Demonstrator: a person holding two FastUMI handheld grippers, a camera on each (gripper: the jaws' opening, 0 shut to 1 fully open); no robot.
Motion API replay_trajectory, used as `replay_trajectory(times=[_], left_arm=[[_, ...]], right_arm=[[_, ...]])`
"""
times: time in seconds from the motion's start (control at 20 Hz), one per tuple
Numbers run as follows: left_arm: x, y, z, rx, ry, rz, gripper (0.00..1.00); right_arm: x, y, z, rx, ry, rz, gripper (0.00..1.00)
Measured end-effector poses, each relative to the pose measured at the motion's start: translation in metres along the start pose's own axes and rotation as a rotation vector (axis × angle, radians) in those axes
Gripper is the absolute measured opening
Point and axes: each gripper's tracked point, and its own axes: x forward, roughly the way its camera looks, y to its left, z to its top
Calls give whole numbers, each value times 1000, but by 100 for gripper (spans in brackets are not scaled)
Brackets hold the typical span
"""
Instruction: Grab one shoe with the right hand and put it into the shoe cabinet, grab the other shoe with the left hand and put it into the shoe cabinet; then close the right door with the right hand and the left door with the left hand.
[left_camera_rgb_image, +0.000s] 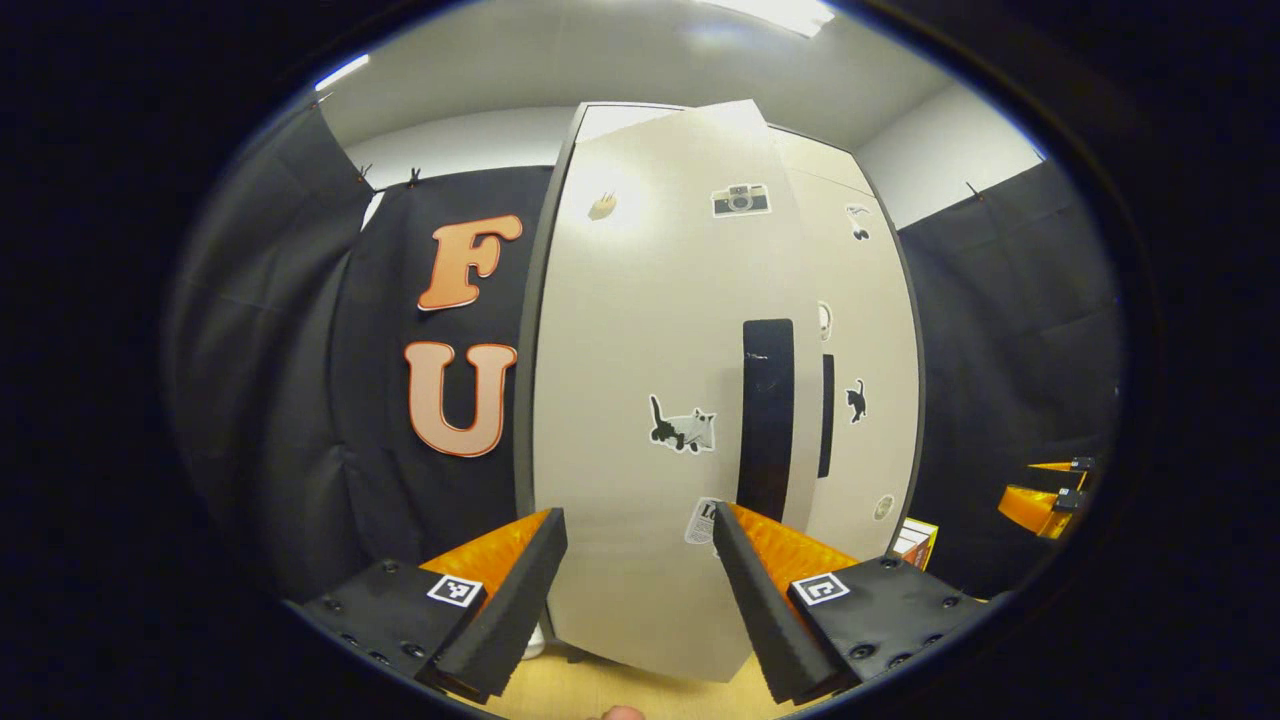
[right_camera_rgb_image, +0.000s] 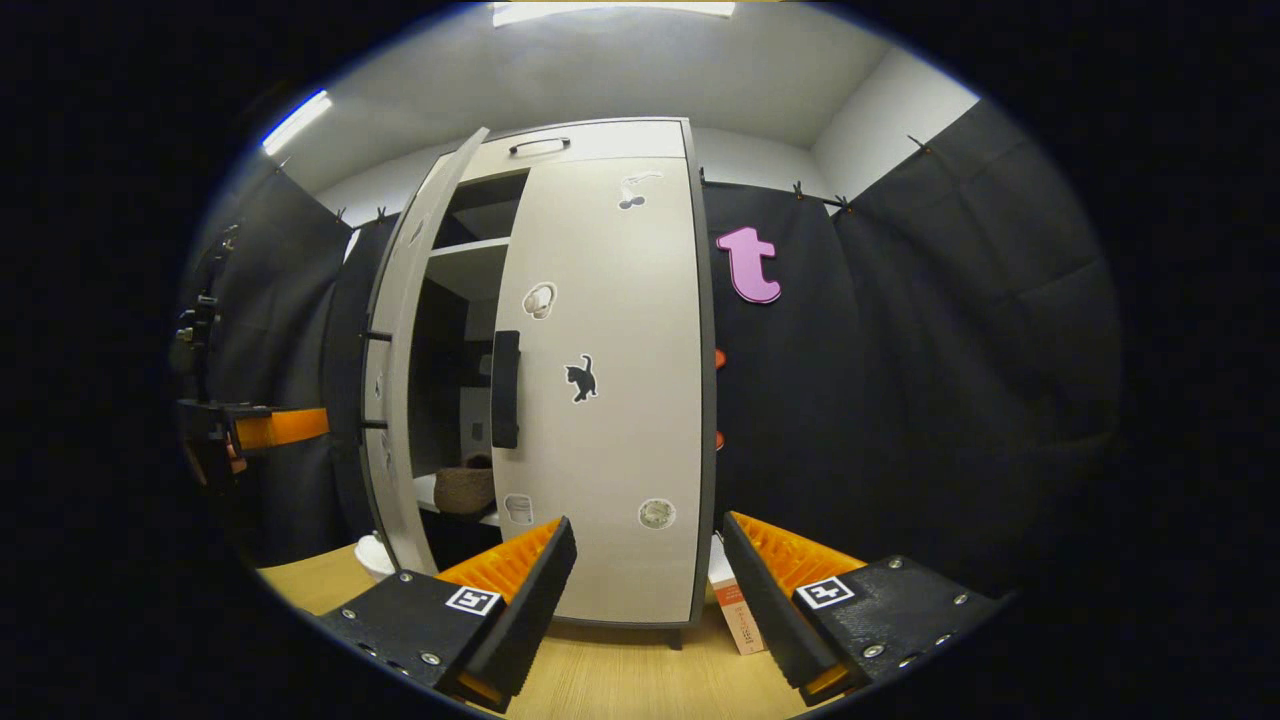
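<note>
In the left gripper view, the left gripper (left_camera_rgb_image: 640, 590) sits at the bottom of the frame with its two fingers spread wide and nothing between them. Filling the centre above it is the left door (left_camera_rgb_image: 650, 330) of the shoe cabinet (left_camera_rgb_image: 860, 300), still swung partly out toward the camera, with a black vertical handle (left_camera_rgb_image: 767, 415) right of centre and a cat sticker (left_camera_rgb_image: 683, 425) beside it. Just right of that, the right door (left_camera_rgb_image: 865, 330) lies flat against the cabinet. At the far right edge, an orange part of the right gripper (left_camera_rgb_image: 1045, 500) shows against the black cloth.

In the right gripper view, the left gripper (right_camera_rgb_image: 250, 430) appears at the left edge, near the open left door (right_camera_rgb_image: 400, 380). Through the gap between the doors, a brown shoe (right_camera_rgb_image: 465, 488) rests on a low shelf inside the shoe cabinet (right_camera_rgb_image: 590, 140). The right door (right_camera_rgb_image: 610, 380) is closed, centre of frame, with its black handle (right_camera_rgb_image: 506, 388). At the bottom, the right gripper (right_camera_rgb_image: 650, 590) holds its fingers apart, empty, over the wooden floor (right_camera_rgb_image: 620, 670). A small orange-and-white box (right_camera_rgb_image: 738, 610) stands beside the cabinet's lower right corner.
</note>
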Motion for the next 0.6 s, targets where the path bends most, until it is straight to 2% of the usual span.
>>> replay_trajectory(times=[0.25, 0.6], left_arm=[[26, -25, 2, -22, 0, -50, 94], [62, -38, -3, 10, 11, -57, 96]], right_arm=[[-5, -12, -2, -6, 10, -29, 92], [-6, -30, -4, -10, 15, -67, 92]])
